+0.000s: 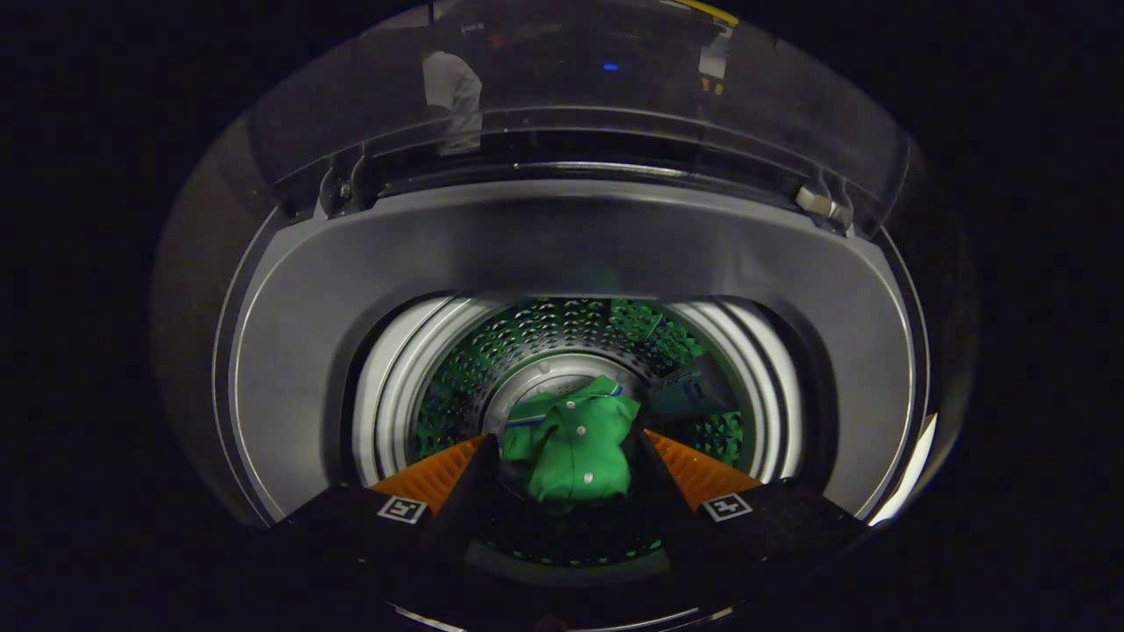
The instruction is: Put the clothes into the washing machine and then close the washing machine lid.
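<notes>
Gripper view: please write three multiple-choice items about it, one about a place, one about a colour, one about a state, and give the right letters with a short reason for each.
1. Where is the garment?
A. Down inside the drum, seen between the two fingers
B. Draped over the raised lid
C. On the grey top panel beside the opening

2. What colour is the garment?
A. Red
B. Green
C. White

3. How does the washing machine lid stand?
A. Shut flat over the opening
B. Raised, beyond the opening
C. Taken off and laid in the drum

Answers
1. A: the garment lies at the bottom of the perforated drum, and the gripper has its fingers spread to either side of it, not pressing on it.
2. B: the cloth is green, with small pale buttons.
3. B: the transparent lid stands up behind the grey top panel, and the drum is open to view.
</notes>
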The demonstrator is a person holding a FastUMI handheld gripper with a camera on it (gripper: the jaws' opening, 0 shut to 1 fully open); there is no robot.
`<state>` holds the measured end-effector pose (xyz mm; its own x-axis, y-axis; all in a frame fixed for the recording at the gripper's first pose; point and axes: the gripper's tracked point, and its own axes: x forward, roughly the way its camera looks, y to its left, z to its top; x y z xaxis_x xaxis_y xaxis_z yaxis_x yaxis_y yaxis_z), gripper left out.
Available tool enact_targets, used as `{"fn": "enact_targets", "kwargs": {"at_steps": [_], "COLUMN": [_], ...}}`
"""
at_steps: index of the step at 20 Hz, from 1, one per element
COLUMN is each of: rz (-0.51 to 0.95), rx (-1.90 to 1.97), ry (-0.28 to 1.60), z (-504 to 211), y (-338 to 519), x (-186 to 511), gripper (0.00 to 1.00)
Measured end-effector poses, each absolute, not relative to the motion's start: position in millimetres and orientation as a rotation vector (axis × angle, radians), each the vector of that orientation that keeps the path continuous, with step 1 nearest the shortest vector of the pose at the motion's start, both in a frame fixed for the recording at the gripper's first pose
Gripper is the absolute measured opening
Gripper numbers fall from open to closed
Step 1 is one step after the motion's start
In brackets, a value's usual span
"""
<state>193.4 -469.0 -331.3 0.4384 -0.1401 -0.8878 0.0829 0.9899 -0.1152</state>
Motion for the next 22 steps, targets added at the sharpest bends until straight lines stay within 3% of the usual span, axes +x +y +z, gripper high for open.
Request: {"fn": "enact_targets", "kwargs": {"at_steps": [10,22], "rz": [-0.162,-0.176], "rx": [-0.064,-0.001], "ry": [0.990,0.675], "z": [-265,-53], "y": [-465,-457], "x": [199,260], "gripper": [0.99,0.99]}}
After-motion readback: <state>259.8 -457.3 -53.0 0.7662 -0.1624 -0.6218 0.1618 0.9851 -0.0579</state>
